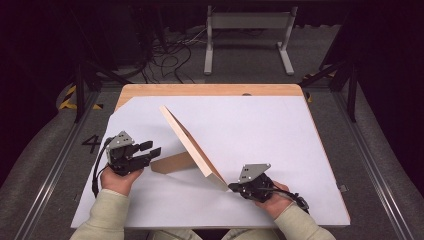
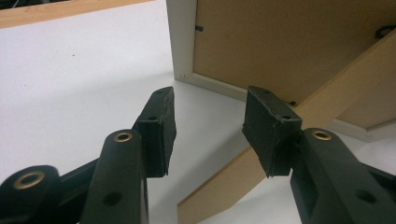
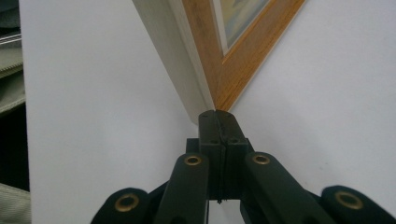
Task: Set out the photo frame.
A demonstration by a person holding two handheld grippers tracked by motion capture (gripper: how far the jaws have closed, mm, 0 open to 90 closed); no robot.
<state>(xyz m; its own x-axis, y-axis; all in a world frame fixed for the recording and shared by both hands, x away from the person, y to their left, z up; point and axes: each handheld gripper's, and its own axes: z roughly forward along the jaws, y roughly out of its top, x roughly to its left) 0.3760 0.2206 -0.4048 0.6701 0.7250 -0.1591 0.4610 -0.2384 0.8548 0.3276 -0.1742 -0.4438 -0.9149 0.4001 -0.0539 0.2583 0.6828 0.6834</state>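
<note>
A wood-edged picture frame point(image 1: 192, 142) stands tilted on the white table point(image 1: 270, 130), propped from behind by a brown cardboard stand point(image 1: 172, 162). My left gripper point(image 1: 152, 148) hovers at the stand's left end, jaws open and pointing right. In the left gripper view the frame's brown back point(image 2: 280, 42) rises ahead and the stand point(image 2: 219, 191) runs under the gap of the left gripper point(image 2: 209, 128), untouched by the pads. My right gripper point(image 1: 231, 187) is shut, its tips against the frame's near corner. The right gripper view shows that corner point(image 3: 219, 70) just ahead of the right gripper point(image 3: 218, 119).
A bare wooden strip point(image 1: 210, 90) runs along the table's far edge. Beyond it on the floor stand a grey metal desk frame point(image 1: 247, 30) and loose cables point(image 1: 170, 55). White surface lies open to the right of the frame.
</note>
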